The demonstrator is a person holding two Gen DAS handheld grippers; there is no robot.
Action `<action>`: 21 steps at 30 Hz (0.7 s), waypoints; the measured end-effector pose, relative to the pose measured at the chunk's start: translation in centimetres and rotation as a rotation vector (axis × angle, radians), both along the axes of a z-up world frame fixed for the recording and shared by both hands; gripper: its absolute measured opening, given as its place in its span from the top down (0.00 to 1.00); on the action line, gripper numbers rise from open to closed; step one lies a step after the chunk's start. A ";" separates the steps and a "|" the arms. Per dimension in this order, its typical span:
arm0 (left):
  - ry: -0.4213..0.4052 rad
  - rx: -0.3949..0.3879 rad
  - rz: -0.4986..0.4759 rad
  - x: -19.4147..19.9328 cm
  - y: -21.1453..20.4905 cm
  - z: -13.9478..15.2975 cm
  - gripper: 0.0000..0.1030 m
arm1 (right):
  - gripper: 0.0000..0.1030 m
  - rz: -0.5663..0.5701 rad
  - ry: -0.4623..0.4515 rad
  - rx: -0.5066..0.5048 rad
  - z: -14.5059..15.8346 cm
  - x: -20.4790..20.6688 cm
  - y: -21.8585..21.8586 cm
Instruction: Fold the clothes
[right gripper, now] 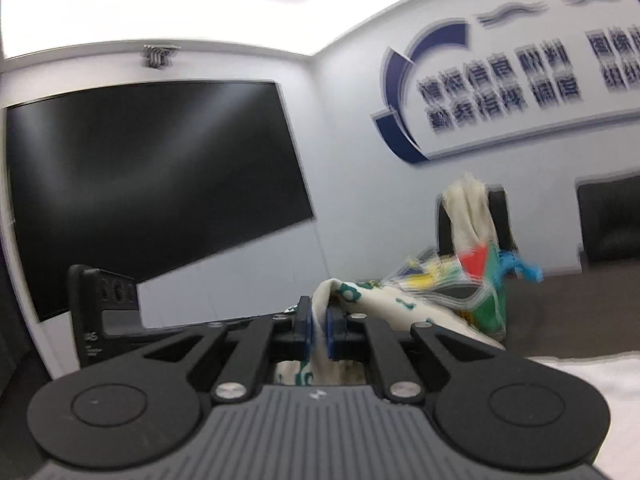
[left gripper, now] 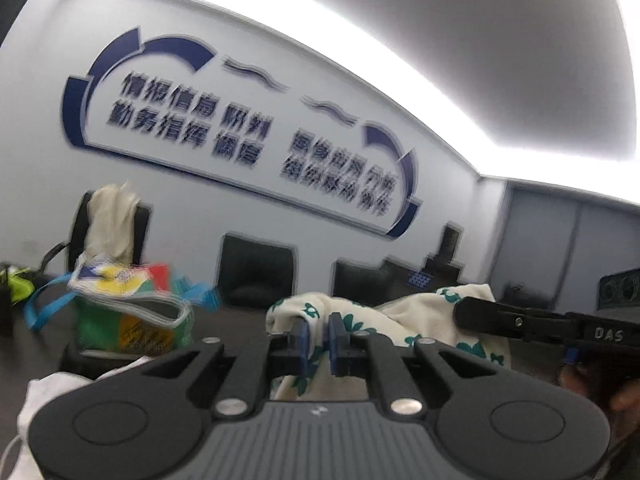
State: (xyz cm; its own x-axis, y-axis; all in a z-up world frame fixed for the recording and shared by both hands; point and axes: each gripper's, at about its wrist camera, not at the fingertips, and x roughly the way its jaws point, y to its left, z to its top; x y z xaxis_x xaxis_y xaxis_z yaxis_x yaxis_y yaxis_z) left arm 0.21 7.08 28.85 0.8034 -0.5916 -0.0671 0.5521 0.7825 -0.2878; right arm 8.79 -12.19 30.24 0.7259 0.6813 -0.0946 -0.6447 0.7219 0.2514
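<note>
A cream garment printed with teal flowers (left gripper: 420,320) hangs raised between both grippers, above the dark table. In the left wrist view my left gripper (left gripper: 319,334) is shut, its blue pads pinching a bunched edge of the cloth. The right gripper's black body (left gripper: 540,326) shows at the right edge, level with it. In the right wrist view my right gripper (right gripper: 318,328) is shut on another edge of the same garment (right gripper: 372,304), which drapes off to the right. The left gripper's black body (right gripper: 104,308) stands at the left.
A colourful woven bag (left gripper: 132,304) with blue handles stands on the dark table (right gripper: 580,304). Black chairs line the far side, one draped with a cream cloth (left gripper: 112,216). White cloth (right gripper: 592,380) lies near me. A large black screen (right gripper: 152,184) hangs on the wall.
</note>
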 end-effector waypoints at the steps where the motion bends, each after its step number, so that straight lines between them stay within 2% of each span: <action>1: -0.007 0.009 -0.004 -1.6 -0.2 0.6 0.92 | 0.94 0.013 -0.020 0.001 0.8 -1.6 -0.4; 4: -0.017 0.044 -0.024 -6.7 -0.3 0.8 0.91 | 0.94 0.095 -0.059 0.007 1.5 -6.3 -0.3; 6: -0.009 0.091 -0.004 -9.0 -0.4 -0.6 0.86 | 0.94 0.145 -0.078 0.033 0.1 -9.1 -0.5; 8: 0.016 0.136 0.044 -10.2 -0.5 -2.8 0.86 | 0.94 0.151 -0.056 0.073 -2.2 -10.4 -1.5; 10: 0.072 0.200 0.120 -9.7 -1.4 -5.8 0.86 | 0.94 0.098 0.022 0.084 -5.1 -10.2 -2.5; 11: 0.099 0.230 0.160 -9.0 -1.8 -7.8 0.81 | 0.93 0.055 0.076 0.076 -6.7 -9.5 -2.6; 12: 0.124 0.281 0.193 -8.4 -1.8 -10.5 0.61 | 0.92 -0.010 0.146 0.044 -8.8 -8.3 -2.3; 13: 0.147 0.329 0.220 -8.5 -1.3 -13.2 0.51 | 0.85 -0.093 0.207 -0.044 -11.1 -7.0 -1.8; 14: 0.170 0.374 0.246 -8.8 -0.7 -15.8 0.51 | 0.83 -0.168 0.258 -0.145 -13.3 -5.9 -1.5; 15: 0.193 0.374 0.245 -9.2 0.0 -17.4 0.51 | 0.83 -0.258 0.308 -0.232 -15.6 -5.1 -1.4; 16: 0.215 0.362 0.238 -9.7 0.7 -18.8 0.51 | 0.80 -0.351 0.329 -0.296 -17.4 -5.5 -1.5; 17: 0.238 0.350 0.230 -10.1 1.5 -20.1 0.50 | 0.64 -0.392 0.311 -0.333 -18.7 -6.8 -1.7; 18: 0.260 0.338 0.223 -10.6 2.2 -21.5 0.50 | 0.52 -0.367 0.283 -0.337 -19.6 -8.5 -1.9; 19: 0.283 0.326 0.215 -11.1 2.9 -22.8 0.51 | 0.34 -0.329 0.255 -0.333 -20.3 -10.3 -2.2; 21: 0.269 0.360 0.180 -10.6 2.0 -22.8 0.50 | 0.32 -0.272 0.252 -0.306 -21.2 -12.8 -2.6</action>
State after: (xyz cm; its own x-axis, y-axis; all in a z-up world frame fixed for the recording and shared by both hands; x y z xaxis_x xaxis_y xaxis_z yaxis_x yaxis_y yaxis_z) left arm -10.35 9.07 6.04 0.8170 -0.3456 -0.4617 0.3417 0.9350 -0.0953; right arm -4.02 -14.83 9.07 0.8023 0.3836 -0.4573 -0.3687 0.9210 0.1256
